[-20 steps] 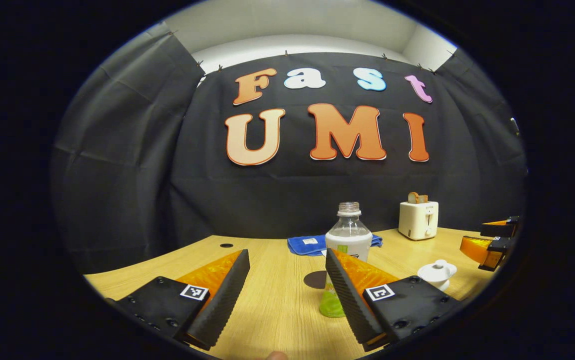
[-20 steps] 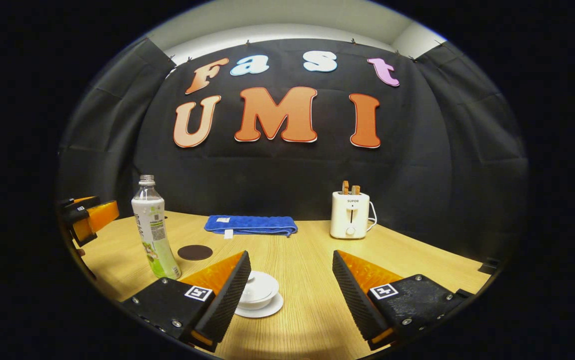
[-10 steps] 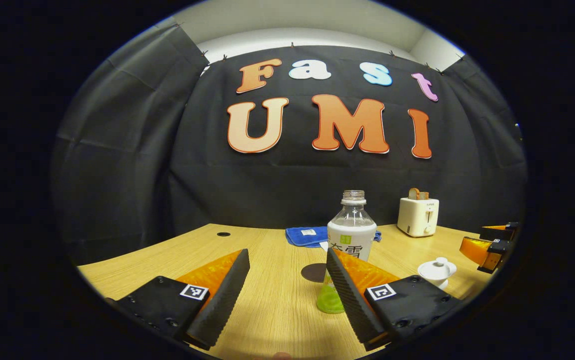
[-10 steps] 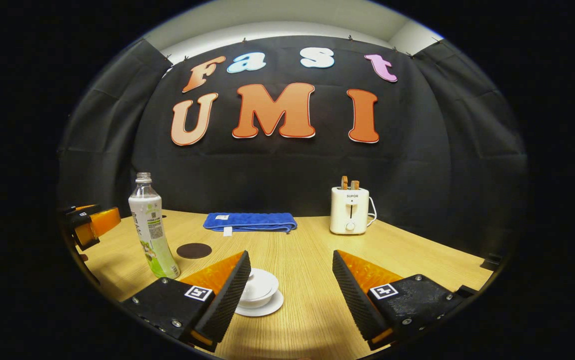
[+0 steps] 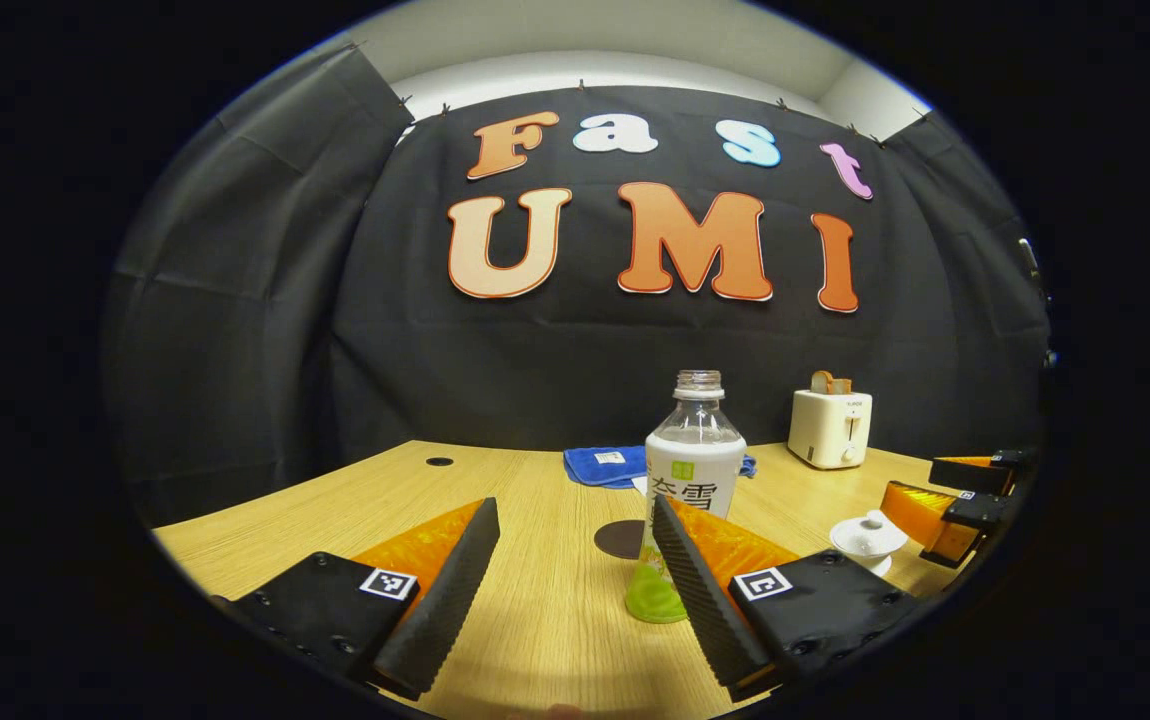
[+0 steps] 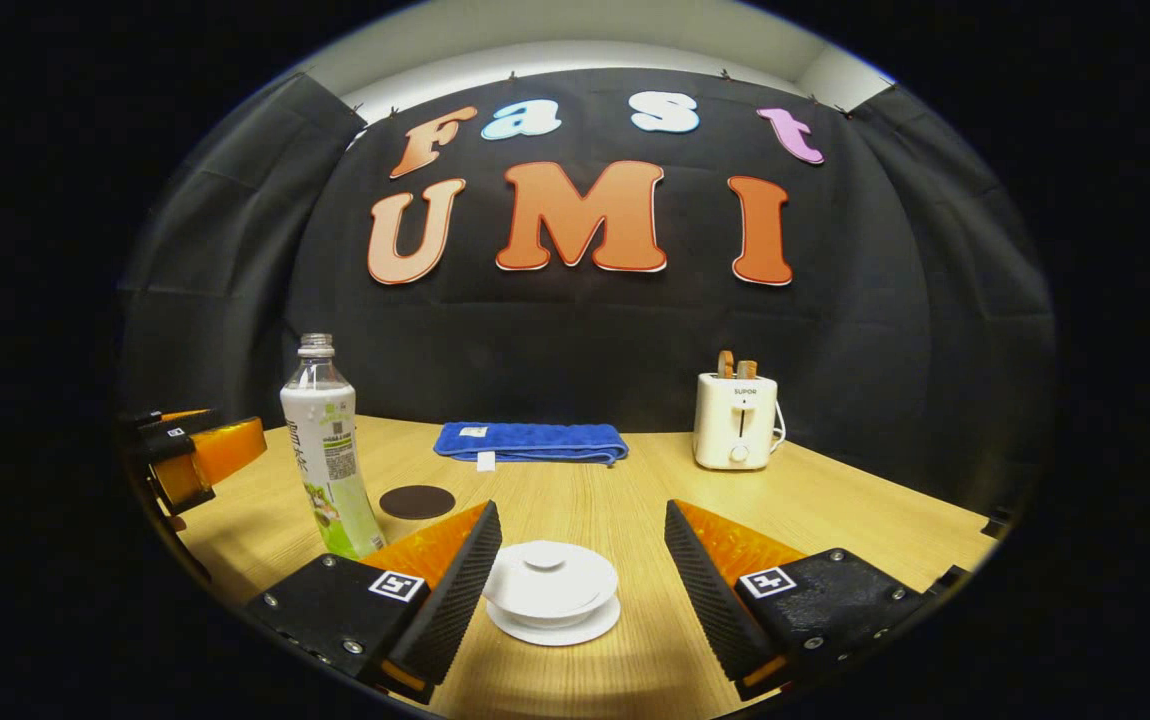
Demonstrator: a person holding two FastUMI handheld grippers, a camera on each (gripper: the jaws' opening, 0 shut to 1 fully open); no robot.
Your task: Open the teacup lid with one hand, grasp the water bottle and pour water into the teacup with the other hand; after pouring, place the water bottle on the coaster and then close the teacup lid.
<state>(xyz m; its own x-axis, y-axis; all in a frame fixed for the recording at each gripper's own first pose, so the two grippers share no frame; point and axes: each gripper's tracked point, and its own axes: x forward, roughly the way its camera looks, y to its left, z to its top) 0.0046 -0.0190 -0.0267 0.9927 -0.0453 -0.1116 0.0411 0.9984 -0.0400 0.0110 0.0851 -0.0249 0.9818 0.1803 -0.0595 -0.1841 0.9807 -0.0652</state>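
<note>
An uncapped water bottle with a white and green label stands upright on the wooden table, just beyond my left gripper, whose right finger overlaps it. That gripper is open and empty. A dark round coaster lies behind the bottle. A white lidded teacup on its saucer sits between the fingers of my right gripper, which is open and not touching it. In the right gripper view the bottle and coaster stand at the left, with the left gripper beyond. In the left gripper view the teacup sits right, beside the right gripper.
A folded blue cloth lies at the back of the table. A cream toaster with toast in it stands at the back right. A small round hole marks the table's far left.
My right gripper has moved left and forward, so the teacup now sits centred between its fingers. My left gripper has edged closer to the bottle.
</note>
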